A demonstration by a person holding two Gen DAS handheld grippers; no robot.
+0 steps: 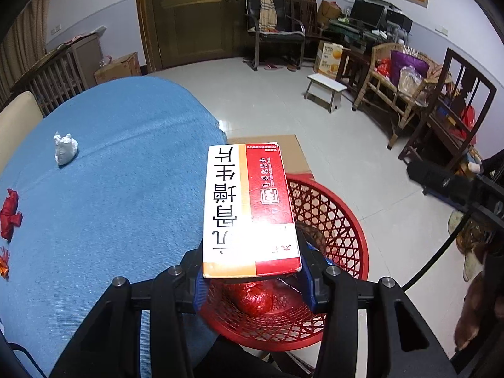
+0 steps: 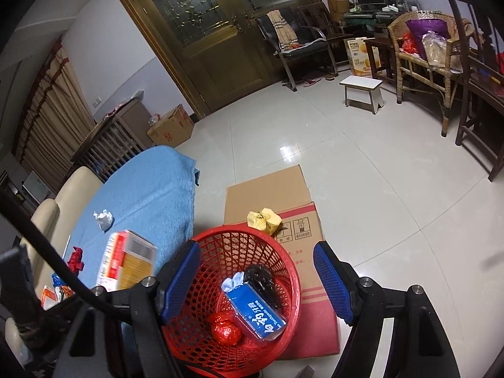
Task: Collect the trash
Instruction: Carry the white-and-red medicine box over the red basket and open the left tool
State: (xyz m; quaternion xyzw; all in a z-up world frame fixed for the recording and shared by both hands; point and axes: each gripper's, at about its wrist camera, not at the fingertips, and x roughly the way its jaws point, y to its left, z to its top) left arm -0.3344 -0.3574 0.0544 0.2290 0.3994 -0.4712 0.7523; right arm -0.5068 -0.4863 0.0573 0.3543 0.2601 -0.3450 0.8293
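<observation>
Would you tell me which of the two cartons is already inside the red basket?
The blue toothpaste carton, lying on the floor of the red basket. The red-and-white carton is clamped in the left gripper, not yet dropped.

One red mesh basket [image 2: 285,261] holds three things — one blue toothpaste box [image 2: 255,312], one red foil ball [image 2: 225,330] and one black crumpled wrapper [image 2: 260,278]. One red-and-white carton [image 1: 249,208], one crumpled white tissue [image 1: 65,148], one flattened cardboard sheet [image 2: 267,195] — and one apple core [image 2: 264,219].
</observation>
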